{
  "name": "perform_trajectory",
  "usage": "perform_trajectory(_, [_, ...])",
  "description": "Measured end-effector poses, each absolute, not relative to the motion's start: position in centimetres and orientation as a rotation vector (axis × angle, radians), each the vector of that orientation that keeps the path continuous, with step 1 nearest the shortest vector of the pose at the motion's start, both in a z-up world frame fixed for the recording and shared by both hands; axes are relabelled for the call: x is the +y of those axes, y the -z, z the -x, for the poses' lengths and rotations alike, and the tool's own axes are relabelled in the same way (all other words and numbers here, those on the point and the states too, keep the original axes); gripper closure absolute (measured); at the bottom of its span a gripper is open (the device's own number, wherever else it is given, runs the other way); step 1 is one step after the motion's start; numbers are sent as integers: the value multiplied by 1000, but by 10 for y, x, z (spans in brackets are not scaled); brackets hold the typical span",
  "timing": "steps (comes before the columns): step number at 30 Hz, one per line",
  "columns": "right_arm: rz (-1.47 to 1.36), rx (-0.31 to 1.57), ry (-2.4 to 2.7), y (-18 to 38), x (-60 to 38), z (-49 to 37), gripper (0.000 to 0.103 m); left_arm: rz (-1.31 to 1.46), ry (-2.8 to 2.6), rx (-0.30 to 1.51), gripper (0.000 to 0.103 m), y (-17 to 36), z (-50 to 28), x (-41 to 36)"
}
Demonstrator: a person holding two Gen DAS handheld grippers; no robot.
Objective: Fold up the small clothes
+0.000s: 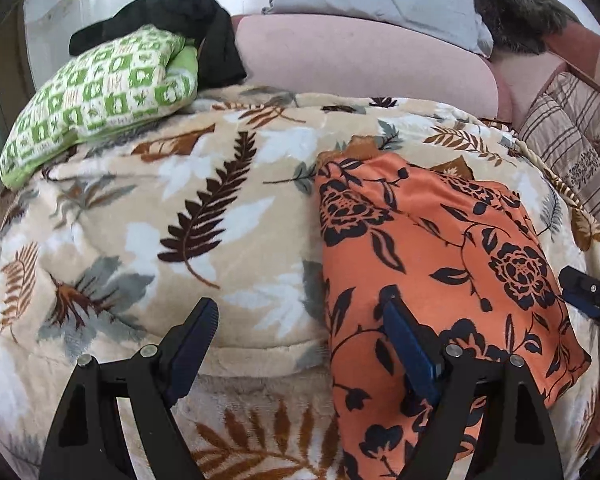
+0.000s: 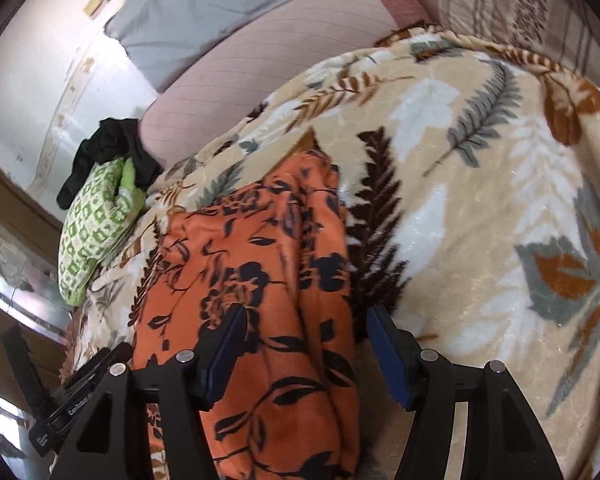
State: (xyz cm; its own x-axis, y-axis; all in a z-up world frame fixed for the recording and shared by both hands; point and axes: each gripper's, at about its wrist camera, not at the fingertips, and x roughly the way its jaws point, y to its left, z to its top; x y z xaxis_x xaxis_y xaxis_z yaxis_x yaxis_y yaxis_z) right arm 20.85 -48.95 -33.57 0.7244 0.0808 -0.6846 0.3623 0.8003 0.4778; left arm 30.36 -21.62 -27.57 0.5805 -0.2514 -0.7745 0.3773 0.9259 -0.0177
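Orange floral garment (image 1: 440, 264) is seen lying on the leaf-print blanket (image 1: 204, 208) on the bed, lower right of the left wrist frame and lower centre-left of the right wrist frame (image 2: 256, 288). It is already bundled into a compact, thick rectangle with several layers stacked along its right edge in the right wrist view, so a late fold or final squaring-up is judged to be in hand. Left gripper (image 1: 300, 344) is held with fingers spread wide, nothing pinched; its right finger (image 1: 412, 352) is seen over the garment's near-left part, contact cannot be confirmed. Right gripper (image 2: 304, 352) is likewise spread, fingers straddling the garment's near edge, nothing clamped; its tip is also visible at the right edge of the left wrist frame (image 1: 588, 292). A green patterned cloth (image 1: 96, 100) with a black garment (image 1: 188, 24) on top is noted in the upper left, well apart from the work, likely pending or finished pieces, cannot be told which. Next move is judged to need both grippers closed on the near edge, layers caught together, then folded over or lifted aside without the stack being allowed to slip open on the plush blanket.
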Motion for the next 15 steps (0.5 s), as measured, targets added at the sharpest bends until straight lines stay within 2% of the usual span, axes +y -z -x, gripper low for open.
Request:
perform_trajectory(7, [-571, 730, 139, 322, -475, -206, 37, -186, 356, 862, 18, 276, -300, -221])
perform_trajectory(15, [-665, 737, 138, 331, -490, -203, 37, -189, 351, 857, 18, 276, -299, -223])
